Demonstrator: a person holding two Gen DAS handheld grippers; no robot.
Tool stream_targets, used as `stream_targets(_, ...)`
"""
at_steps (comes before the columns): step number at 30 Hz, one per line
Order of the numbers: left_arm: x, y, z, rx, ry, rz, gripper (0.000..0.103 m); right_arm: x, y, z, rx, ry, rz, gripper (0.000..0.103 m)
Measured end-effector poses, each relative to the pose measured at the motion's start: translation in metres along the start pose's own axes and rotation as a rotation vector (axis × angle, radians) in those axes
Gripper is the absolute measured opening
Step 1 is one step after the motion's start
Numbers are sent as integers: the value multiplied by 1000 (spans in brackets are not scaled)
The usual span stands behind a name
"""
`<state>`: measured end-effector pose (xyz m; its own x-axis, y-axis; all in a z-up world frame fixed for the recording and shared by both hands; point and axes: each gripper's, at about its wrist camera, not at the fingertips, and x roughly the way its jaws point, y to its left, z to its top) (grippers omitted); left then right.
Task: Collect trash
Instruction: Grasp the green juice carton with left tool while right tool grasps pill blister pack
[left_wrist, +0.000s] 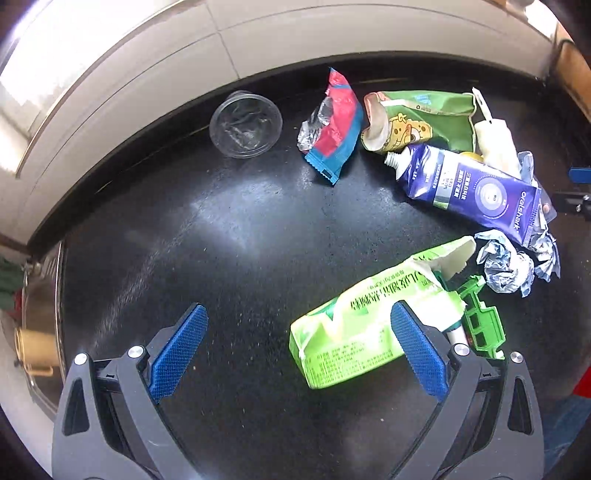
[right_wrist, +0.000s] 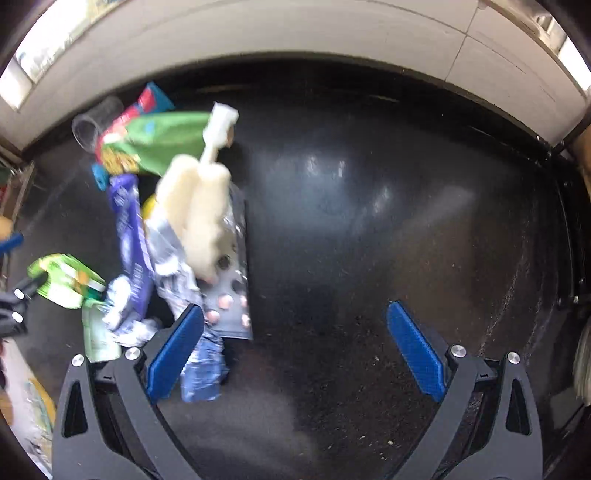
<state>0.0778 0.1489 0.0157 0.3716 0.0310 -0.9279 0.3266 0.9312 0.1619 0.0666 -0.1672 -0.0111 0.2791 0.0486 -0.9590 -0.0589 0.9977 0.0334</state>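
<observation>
Left wrist view: my left gripper (left_wrist: 299, 354) hangs over the black worktop (left_wrist: 229, 236), blue fingers (left_wrist: 177, 354) spread wide, nothing clamped. The right finger sits in front of a crushed bright-green carton (left_wrist: 354, 325), torn open at its top end, lying on its side w/ a green plastic piece (left_wrist: 484, 321) just beside it. Farther back: clear plastic cup (left_wrist: 245, 125) on its side near the wall, a red-and-blue foil wrapper (left_wrist: 334, 125) torn open w/ silver inside showing, a green snack bag (left_wrist: 417, 118) w/ a yellow cartoon print, crumpled. A purple toothpaste tube (left_wrist: 469, 188) lies w/ cap off, nozzle pointing toward the snack bag. Crumpled silver foil (left_wrist: 506, 266) sits btwn the tube's end and the carton.

Right wrist view: my right gripper (right_wrist: 295, 354) is also wide apart and empty, over bare worktop. Blurred pic. The trash pile lies to the left: a cream-coloured squeeze pouch (right_wrist: 199, 210) on top of a pill blister sheet (right_wrist: 232, 295), the purple tube, green carton at far left. Left finger touches or overlaps crumpled blue-white wrap (right_wrist: 203, 373); can't tell which.
</observation>
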Motion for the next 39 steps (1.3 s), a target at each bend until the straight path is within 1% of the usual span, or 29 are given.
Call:
stream_targets(2, 11, -3, 8, 33, 9, 7, 96, 9, 4, 1, -28, 2, -41, 89)
stream_targets(4, 21, -5, 15, 72, 30, 15, 97, 23, 4, 8, -16, 27, 10, 75)
stream_targets(6, 24, -6, 20, 70, 16, 1, 97, 33, 5, 15, -2, 44, 64, 73)
stream_targets(8, 29, -5, 23, 54, 19, -14, 96, 34, 12, 20, -30, 14, 52, 68)
stream_targets(9, 30, -6, 23, 52, 12, -20, 96, 34, 17, 24, -48, 0, 41, 58)
stream_targets(10, 31, -7, 22, 53, 2, -28, 96, 33, 21, 24, -69, -24, 34, 45)
stream_targets(11, 32, -8, 21, 54, -4, -36, 96, 32, 24, 24, -75, -39, 37, 38)
stream_targets(12, 34, -9, 18, 45, -11, -47, 96, 30, 26, 24, -78, -43, 44, 28)
stream_targets(13, 36, -9, 17, 31, -11, -62, 96, 29, 28, 24, -82, -43, 50, 24)
stream_targets(14, 35, -6, 15, 6, -7, -85, 96, 29, 30, 23, -89, -43, 49, 24)
stream_targets(16, 28, -3, 13, -28, -7, -97, 96, 30, 32, 23, -101, -45, 48, 24)
stream_targets(18, 16, 3, 10, -34, -32, -74, 96, 30, 33, 23, -104, -44, 58, 24)
stream_targets(20, 1, 4, 5, -14, -55, -78, 96, 30, 35, 25, -103, -46, 63, 24)
stream_targets(23, -11, 5, -2, 95, -49, -87, 96, 33, 29, 25, -103, -58, 66, 24)
stream_targets(24, -13, 2, -6, 154, -45, -77, 96, 33, 27, 25, -103, -61, 66, 24)
stream_targets(28, -7, -27, -17, 339, -16, -53, 96, 32, 17, 21, -99, -58, 72, 24)
stream_targets(29, -5, -34, -19, 371, -19, -50, 96, 32, 17, 21, -100, -57, 73, 24)
stream_targets(31, 0, -42, -21, 402, -19, -45, 96, 31, 14, 23, -97, -52, 77, 24)
stream_targets(32, 6, -45, -20, 403, -8, -45, 89, 31, 13, 23, -93, -49, 78, 23)
stream_targets(33, 12, -49, -20, 399, 12, -58, 77, 32, 11, 25, -84, -48, 77, 13)
stream_targets(34, 20, -50, -18, 388, 40, -47, 45, 33, 10, 26, -72, -47, 83, 10)
stream_targets(35, 24, -44, -14, 366, 37, 5, 38, 33, 5, 26, -45, -48, 87, 7)
stream_targets(36, 23, -38, -10, 305, 18, -11, 37, 32, 0, 26, -24, -55, 85, 6)
stream_targets(38, 20, -20, -1, 141, 20, -108, 28, 28, -10, 24, 7, -68, 74, 5)
stream_targets(39, 16, -9, 2, 42, 7, -116, 27, 24, -17, 23, 23, -83, 63, 5)
